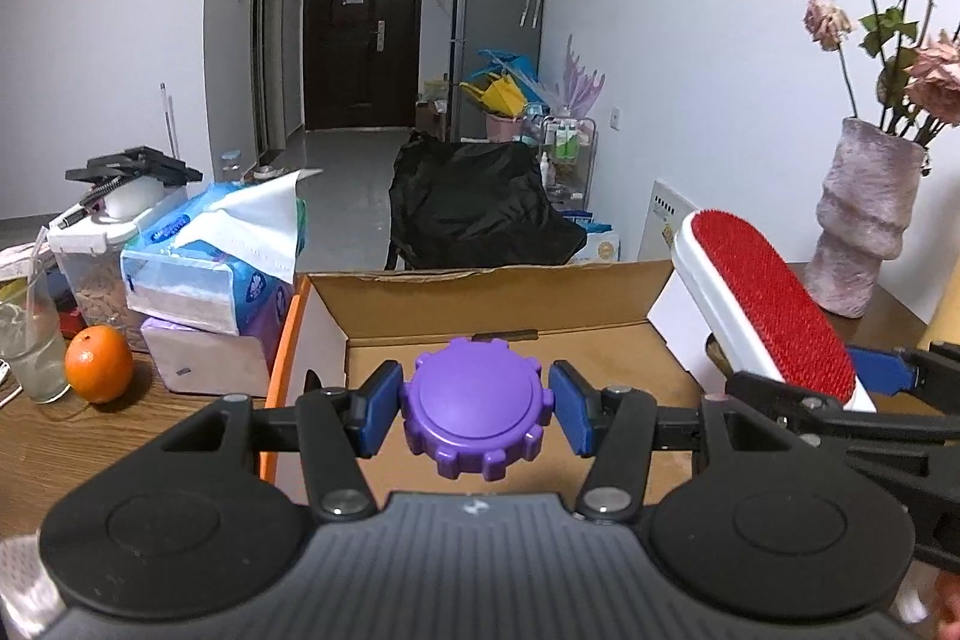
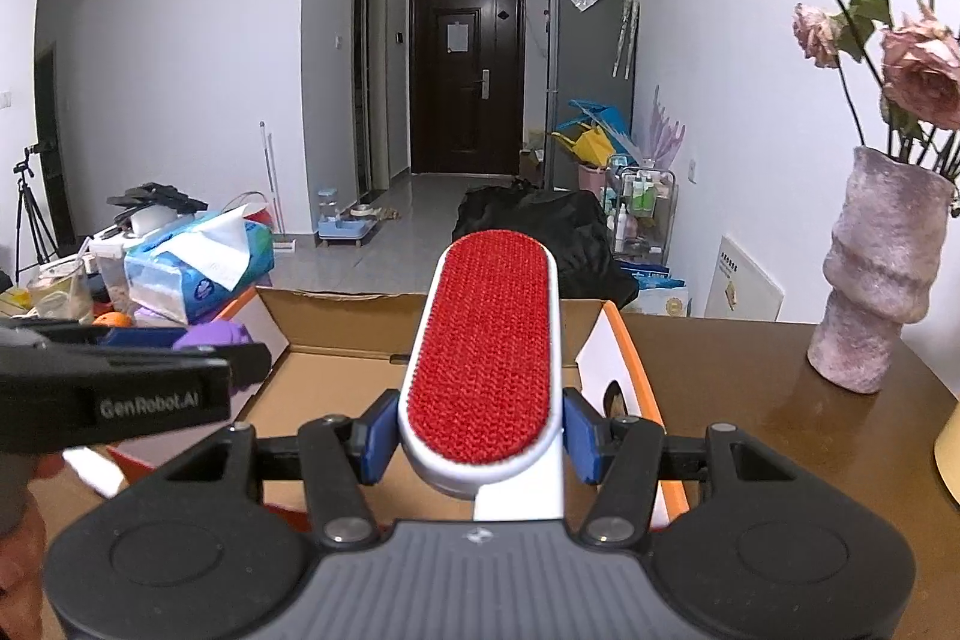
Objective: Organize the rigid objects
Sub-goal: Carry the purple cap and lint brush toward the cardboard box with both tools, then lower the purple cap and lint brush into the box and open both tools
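Note:
My left gripper (image 1: pixel 475 411) is shut on a purple gear-edged round lid (image 1: pixel 475 409), held over the open cardboard box (image 1: pixel 480 292). The blue pads press its two sides. My right gripper (image 2: pixel 480 433) is shut on a white lint brush with a red bristle face (image 2: pixel 486 346), which points away over the same box (image 2: pixel 336 307). In the left wrist view the brush (image 1: pixel 774 304) slants up at the right, with the right gripper's fingers (image 1: pixel 882 370) behind it. In the right wrist view the left gripper (image 2: pixel 120 382) comes in from the left with a bit of the purple lid (image 2: pixel 216 334) showing.
A pink textured vase (image 1: pixel 864 220) with dried roses stands on the wooden table at the right. At the left are a tissue pack (image 1: pixel 210 250), an orange (image 1: pixel 99 364), a glass with a straw (image 1: pixel 30 334) and a lidded container. A black bag (image 1: pixel 480 208) lies on the floor beyond.

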A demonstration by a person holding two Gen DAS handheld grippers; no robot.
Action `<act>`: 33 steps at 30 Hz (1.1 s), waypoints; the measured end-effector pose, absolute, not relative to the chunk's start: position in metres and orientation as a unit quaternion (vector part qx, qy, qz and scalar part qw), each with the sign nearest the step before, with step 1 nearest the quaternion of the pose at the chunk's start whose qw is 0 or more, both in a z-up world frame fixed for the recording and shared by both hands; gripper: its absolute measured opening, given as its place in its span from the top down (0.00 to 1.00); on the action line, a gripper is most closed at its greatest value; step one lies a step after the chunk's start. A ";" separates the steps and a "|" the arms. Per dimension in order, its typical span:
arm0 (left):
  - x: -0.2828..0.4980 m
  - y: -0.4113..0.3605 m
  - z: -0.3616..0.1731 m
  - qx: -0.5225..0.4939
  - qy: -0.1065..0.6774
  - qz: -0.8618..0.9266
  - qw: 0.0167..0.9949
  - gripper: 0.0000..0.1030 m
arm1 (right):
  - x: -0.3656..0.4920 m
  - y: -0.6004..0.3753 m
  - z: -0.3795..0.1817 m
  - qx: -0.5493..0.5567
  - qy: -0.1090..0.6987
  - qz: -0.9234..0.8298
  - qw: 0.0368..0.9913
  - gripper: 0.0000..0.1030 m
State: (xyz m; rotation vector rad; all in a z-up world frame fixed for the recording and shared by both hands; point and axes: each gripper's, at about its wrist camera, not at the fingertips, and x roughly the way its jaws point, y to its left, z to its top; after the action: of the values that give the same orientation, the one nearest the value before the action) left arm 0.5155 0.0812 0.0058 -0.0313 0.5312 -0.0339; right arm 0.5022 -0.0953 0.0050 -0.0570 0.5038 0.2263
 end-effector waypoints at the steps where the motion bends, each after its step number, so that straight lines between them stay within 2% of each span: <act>1: 0.519 0.082 0.004 -0.015 0.265 -0.015 0.964 0.46 | 0.506 -0.095 0.004 -0.029 0.250 0.113 0.961 0.46; 30: 0.570 0.099 -0.030 -0.012 0.268 0.045 0.962 0.46 | 0.598 -0.073 -0.031 -0.053 0.312 0.102 0.943 0.46; 31: 0.570 0.099 -0.030 -0.012 0.269 0.045 0.962 0.45 | 0.598 -0.073 -0.031 -0.053 0.315 0.102 0.942 0.46; 32: 0.569 0.099 -0.029 -0.013 0.268 0.044 0.962 0.40 | 0.598 -0.073 -0.031 -0.053 0.320 0.100 0.941 0.45; 33: 0.568 0.100 -0.028 -0.014 0.267 0.043 0.963 0.34 | 0.597 -0.073 -0.030 -0.053 0.321 0.095 0.941 0.35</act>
State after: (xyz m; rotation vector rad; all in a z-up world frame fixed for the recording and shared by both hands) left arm 0.5679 0.1000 -0.0281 -0.0290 0.5399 0.0877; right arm 0.5971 -0.0728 -0.0296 -0.1081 0.6543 0.1933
